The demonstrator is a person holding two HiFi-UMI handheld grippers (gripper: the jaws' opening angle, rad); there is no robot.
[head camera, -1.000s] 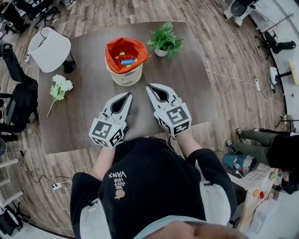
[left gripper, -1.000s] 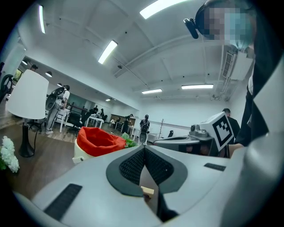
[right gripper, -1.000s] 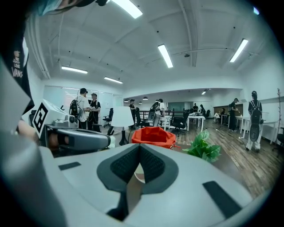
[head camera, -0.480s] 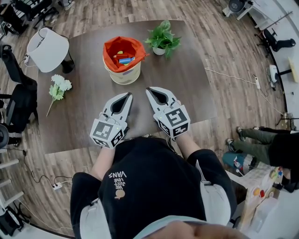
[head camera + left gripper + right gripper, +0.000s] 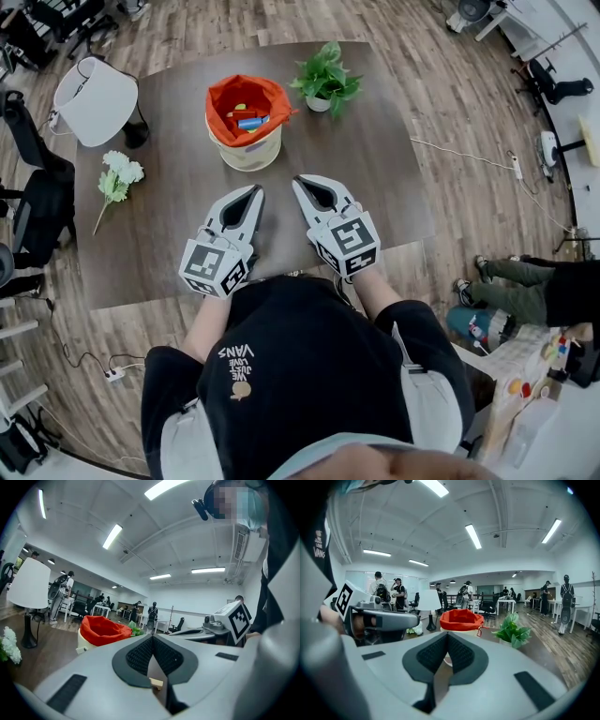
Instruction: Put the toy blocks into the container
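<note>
A cream container (image 5: pixel 249 148) with an orange liner stands on the far middle of the brown table (image 5: pixel 394 187). Several coloured toy blocks (image 5: pixel 248 118) lie inside it. My left gripper (image 5: pixel 257 191) and right gripper (image 5: pixel 297 181) rest side by side near the table's front edge, both pointing toward the container and a little short of it. Both are shut with nothing between the jaws. In the left gripper view the shut left gripper (image 5: pixel 151 638) points past the container (image 5: pixel 103 631). From the right gripper (image 5: pixel 447 635), also shut, the container (image 5: pixel 461 619) is straight ahead.
A potted green plant (image 5: pixel 326 82) stands right of the container. At the table's far left corner is a white lamp (image 5: pixel 98 98), with a white flower (image 5: pixel 117 176) lying nearer on the left. People stand in the room beyond the table.
</note>
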